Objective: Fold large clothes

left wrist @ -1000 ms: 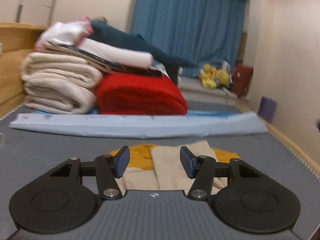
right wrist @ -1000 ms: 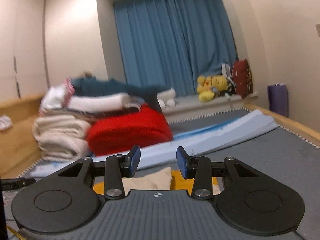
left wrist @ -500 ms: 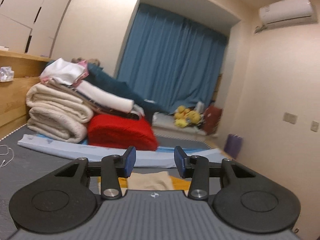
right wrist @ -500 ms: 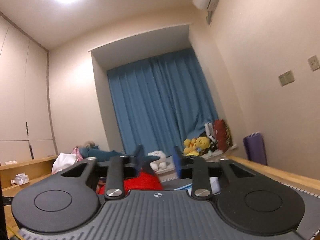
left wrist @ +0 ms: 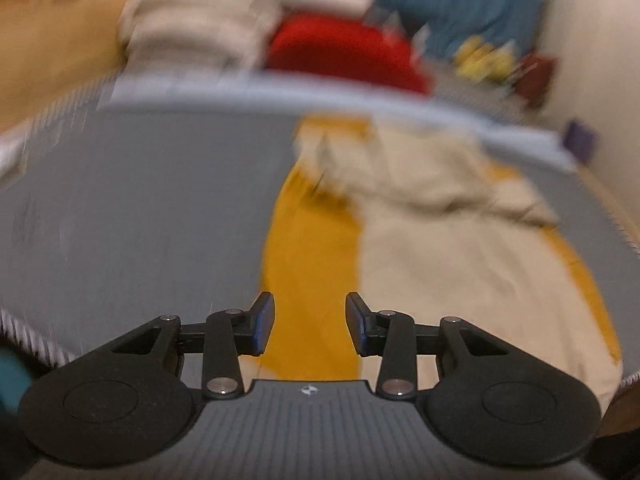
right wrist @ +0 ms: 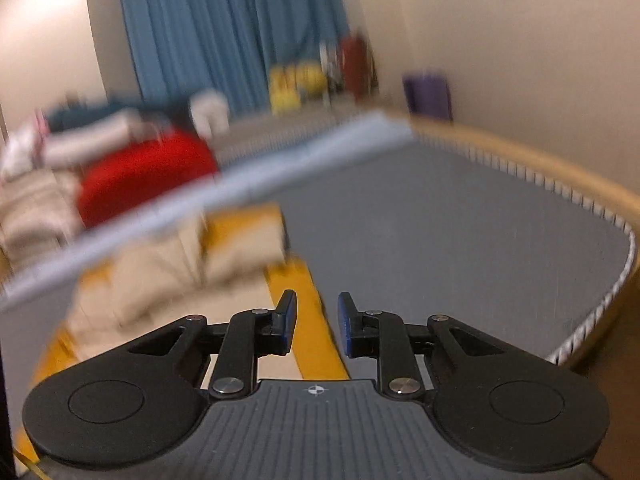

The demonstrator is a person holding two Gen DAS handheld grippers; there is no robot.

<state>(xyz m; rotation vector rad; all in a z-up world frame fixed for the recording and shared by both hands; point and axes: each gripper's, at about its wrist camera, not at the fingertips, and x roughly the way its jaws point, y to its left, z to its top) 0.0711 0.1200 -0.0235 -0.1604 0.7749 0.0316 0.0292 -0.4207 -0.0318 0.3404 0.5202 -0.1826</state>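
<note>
Two grippers show, the left gripper [left wrist: 310,330] and the right gripper [right wrist: 317,326], each with two blue-padded fingers. One garment [left wrist: 432,248] in beige and mustard lies on one grey mat [left wrist: 140,208]. One red bundle [left wrist: 344,54], one blue curtain [right wrist: 208,28], one purple bag [right wrist: 427,92].

Blue curtains [right wrist: 224,32] hang between cream walls [right wrist: 500,60], behind a grey mat [right wrist: 440,232].

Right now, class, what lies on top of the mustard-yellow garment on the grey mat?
A beige garment lies bunched over most of the mustard-yellow garment, leaving yellow strips at both sides. What the yellow middle looks like beneath it is covered.
</note>
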